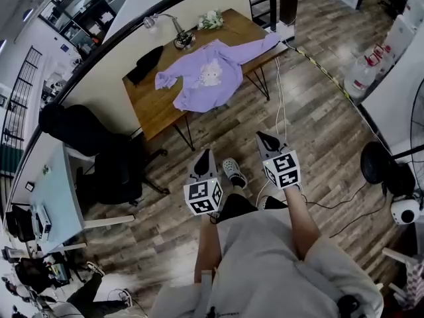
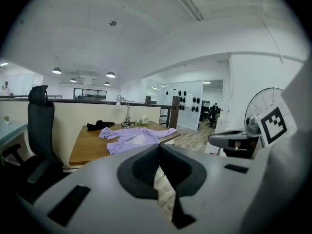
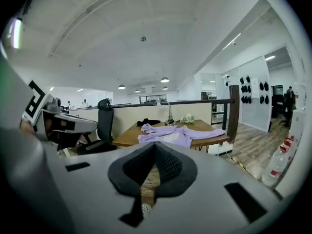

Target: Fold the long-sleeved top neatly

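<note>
Chair: black office chair [image 1: 99, 152] left of the table [image 1: 149, 108], off its left end, on the wood floor.
Black cloth: dark bundle [image 1: 144, 63] on the table's back-left corner, apart from the top.
Lamp: desk lamp [image 1: 177, 37] at the table's far edge, its base just beside the top's neck end.
Top: lilac long-sleeved top [image 1: 205, 75] lies spread on the table's middle-to-right part, print side up. The left sleeve is bunched toward the table's left. The right sleeve runs out to the table's right end. The hem is at the near edge.
Flowers: white bunch [image 1: 211, 20] at the table's far edge, right of the lamp.
L gripper: your L gripper [image 1: 203, 154] has its jaws pressed together w/ nothing between them. It's in the air on the table's near side, well apart from it, aimed toward it.
R gripper: your R gripper [image 1: 265, 138] is likewise closed tight and empty. It's also on the table's near side, well apart.
Top vs grippers: the top is ahead of both and untouched. In the left gripper view it sits above the jaw tips, a bit left [image 2: 134, 138]; in the right gripper view it's above the tips, a bit right [image 3: 178, 133].
Bottles: two big water bottles [image 1: 362, 77] on the floor right of the table, by the wall; can't tell how full they are.
Fan: black floor fan [image 1: 379, 164] right of the table, on the near side.
</note>
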